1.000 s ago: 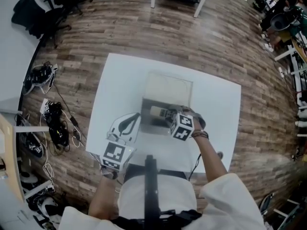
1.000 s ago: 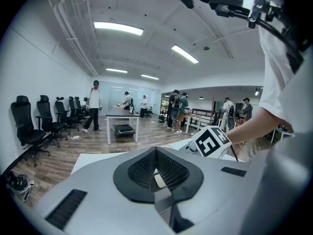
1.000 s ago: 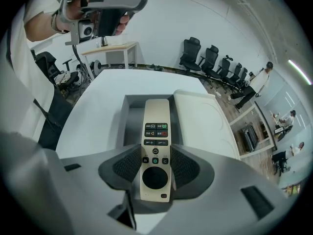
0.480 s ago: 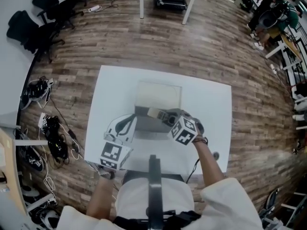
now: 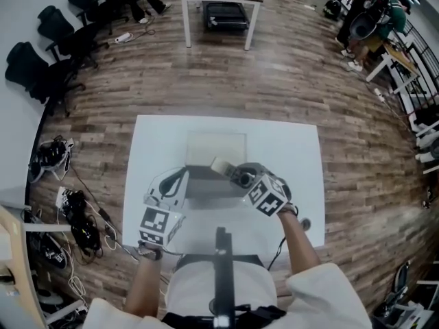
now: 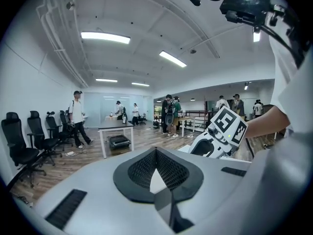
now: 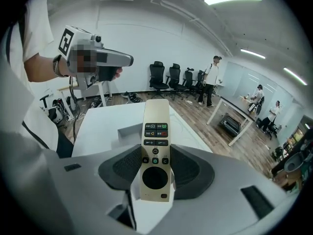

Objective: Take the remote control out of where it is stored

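Observation:
A slim beige remote control [image 7: 155,151] with a black round pad and coloured buttons stands between the pads of my right gripper [image 7: 155,173], which is shut on it. In the head view the remote control [image 5: 221,166] sticks out leftward from the right gripper [image 5: 236,175], above the grey open box [image 5: 202,184] on the white table [image 5: 288,149]. The box's pale lid [image 5: 216,146] lies open behind it. My left gripper [image 5: 169,186] hovers left of the box, tilted up toward the room; its dark pads [image 6: 171,173] meet with nothing between them.
Black office chairs [image 5: 41,53] stand at the far left, with cables and gear [image 5: 75,211] on the wooden floor beside the table. A desk [image 5: 219,5] stands beyond the table, and people [image 5: 367,9] are at the far right.
The right gripper has kept its hold on the remote and risen a little above the box. The head view has tilted up, showing more of the room. The left gripper has barely moved.

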A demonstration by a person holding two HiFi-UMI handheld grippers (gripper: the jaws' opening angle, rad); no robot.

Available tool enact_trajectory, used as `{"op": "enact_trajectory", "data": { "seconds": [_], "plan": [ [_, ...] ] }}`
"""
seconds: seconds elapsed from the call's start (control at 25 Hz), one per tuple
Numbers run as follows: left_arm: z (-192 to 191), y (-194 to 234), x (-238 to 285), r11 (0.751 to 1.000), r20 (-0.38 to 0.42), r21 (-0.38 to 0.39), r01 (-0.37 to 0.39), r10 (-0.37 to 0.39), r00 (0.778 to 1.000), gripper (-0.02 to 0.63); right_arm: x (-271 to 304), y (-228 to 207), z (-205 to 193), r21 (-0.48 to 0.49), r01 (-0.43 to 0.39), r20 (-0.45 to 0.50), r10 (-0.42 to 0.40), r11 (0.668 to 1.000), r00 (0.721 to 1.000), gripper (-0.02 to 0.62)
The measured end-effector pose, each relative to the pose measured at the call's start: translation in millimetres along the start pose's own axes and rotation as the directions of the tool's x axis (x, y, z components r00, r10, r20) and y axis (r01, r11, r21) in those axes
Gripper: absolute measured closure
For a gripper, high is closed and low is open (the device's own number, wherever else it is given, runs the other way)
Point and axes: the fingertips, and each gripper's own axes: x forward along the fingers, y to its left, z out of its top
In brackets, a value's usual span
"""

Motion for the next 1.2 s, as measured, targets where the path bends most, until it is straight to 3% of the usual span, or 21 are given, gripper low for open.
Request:
{"op": "enact_trajectory", "data": {
  "seconds": [0.44,0.68,1.0,1.2],
  "plan": [
    [41.6,-15.1,5.5,0.997,0.07,0.069,0.029,-0.033,0.997,0.617,-69.1,-15.4,18.4,0.204,0.072,0.184,-0.111,0.976,0.977,0.408],
    [75.9,-19.8,5.8,0.994,0.068,0.102,0.029,-0.036,0.997,0.617,-124.1,-33.7,34.1,0.256,0.109,0.276,-0.181,0.96,0.944,0.408],
    [102.9,-28.9,11.4,0.989,0.129,0.144,0.042,-0.061,0.99,0.617,-173.3,-57.0,37.8,0.348,0.131,0.362,-0.262,0.928,0.895,0.41],
    [122.7,-28.6,8.6,0.985,0.158,0.166,0.037,-0.064,0.985,0.617,-200.8,-70.5,36.9,0.404,0.127,0.425,-0.309,0.906,0.851,0.41]
  ]
}}
